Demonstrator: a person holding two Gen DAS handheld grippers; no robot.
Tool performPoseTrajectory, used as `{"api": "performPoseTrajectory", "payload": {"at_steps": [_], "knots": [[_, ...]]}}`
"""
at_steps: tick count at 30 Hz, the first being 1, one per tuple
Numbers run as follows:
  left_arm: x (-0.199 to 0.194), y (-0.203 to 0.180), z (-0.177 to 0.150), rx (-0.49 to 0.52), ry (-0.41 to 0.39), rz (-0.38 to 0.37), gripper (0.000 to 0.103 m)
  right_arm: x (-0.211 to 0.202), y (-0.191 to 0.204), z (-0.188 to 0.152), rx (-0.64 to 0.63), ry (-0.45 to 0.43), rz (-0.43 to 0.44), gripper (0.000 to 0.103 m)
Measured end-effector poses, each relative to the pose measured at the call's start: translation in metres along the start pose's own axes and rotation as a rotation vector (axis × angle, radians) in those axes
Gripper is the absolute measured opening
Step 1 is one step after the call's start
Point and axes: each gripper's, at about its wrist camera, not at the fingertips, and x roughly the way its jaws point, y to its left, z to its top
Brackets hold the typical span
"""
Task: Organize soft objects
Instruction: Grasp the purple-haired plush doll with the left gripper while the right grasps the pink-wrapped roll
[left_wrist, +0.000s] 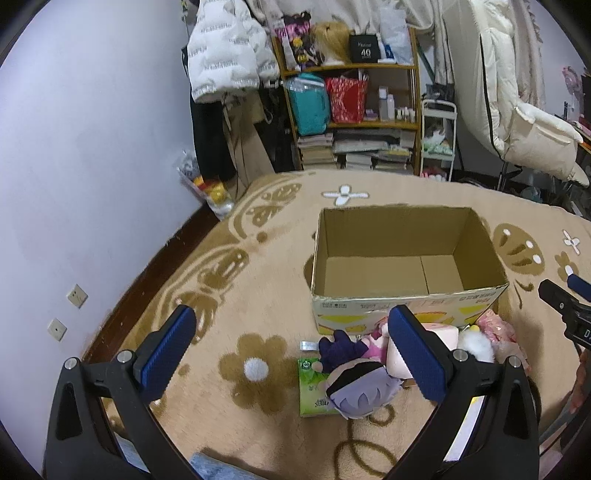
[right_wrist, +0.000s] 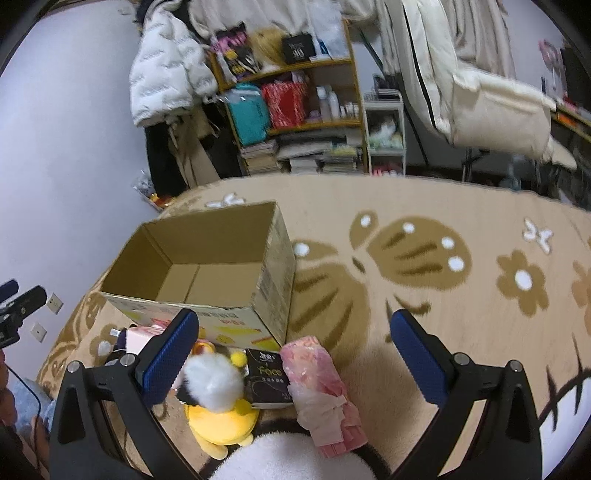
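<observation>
An open, empty cardboard box stands on the beige blanket. In front of it lies a pile of soft things: a purple-haired plush doll, a green tissue pack, a pink soft block, a yellow plush with a white pompom, a black "Face" pack and a pink wrapped bundle. My left gripper hovers open over the doll's left side. My right gripper hovers open above the black pack and bundle. Neither holds anything.
A wooden shelf full of books, bags and bottles stands behind the bed, with coats hanging beside it. The wall is at the left. A white fluffy thing fills the right view's bottom edge. Open blanket lies right of the box.
</observation>
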Motion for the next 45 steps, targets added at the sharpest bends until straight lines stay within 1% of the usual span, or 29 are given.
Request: {"api": "performPoseTrajectory", "payload": {"at_steps": [6, 11, 15, 25, 30, 34, 38, 41, 44, 45], "knots": [[0.019, -0.003, 0.0, -0.003, 0.068, -0.006, 0.103, 0.026, -0.01, 0.0, 0.06, 0.092, 0.003, 0.103], [0.036, -0.01, -0.003, 0.022, 0.125, -0.008, 0.103, 0.043, -0.008, -0.004, 0.053, 0.151, -0.005, 0.103], [0.051, -0.019, -0.008, 0.047, 0.18, -0.006, 0.103, 0.056, -0.007, -0.005, 0.034, 0.175, -0.013, 0.103], [0.087, -0.029, -0.021, 0.057, 0.307, -0.061, 0.103, 0.084, -0.011, -0.012, 0.026, 0.247, -0.031, 0.103], [0.106, -0.033, -0.028, 0.065, 0.374, -0.056, 0.103, 0.099, -0.013, -0.016, 0.018, 0.29, -0.044, 0.102], [0.116, -0.037, -0.034, 0.071, 0.408, -0.073, 0.103, 0.105, -0.012, -0.017, 0.017, 0.305, -0.039, 0.102], [0.123, -0.042, -0.039, 0.074, 0.443, -0.089, 0.103, 0.111, -0.016, -0.019, 0.031, 0.324, -0.029, 0.1], [0.126, -0.044, -0.041, 0.075, 0.453, -0.089, 0.103, 0.119, -0.02, -0.02, 0.041, 0.346, -0.035, 0.099], [0.127, -0.044, -0.043, 0.073, 0.463, -0.094, 0.103, 0.124, -0.023, -0.02, 0.042, 0.367, -0.03, 0.09], [0.128, -0.044, -0.043, 0.07, 0.465, -0.095, 0.103, 0.126, -0.023, -0.021, 0.041, 0.377, -0.029, 0.089]]}}
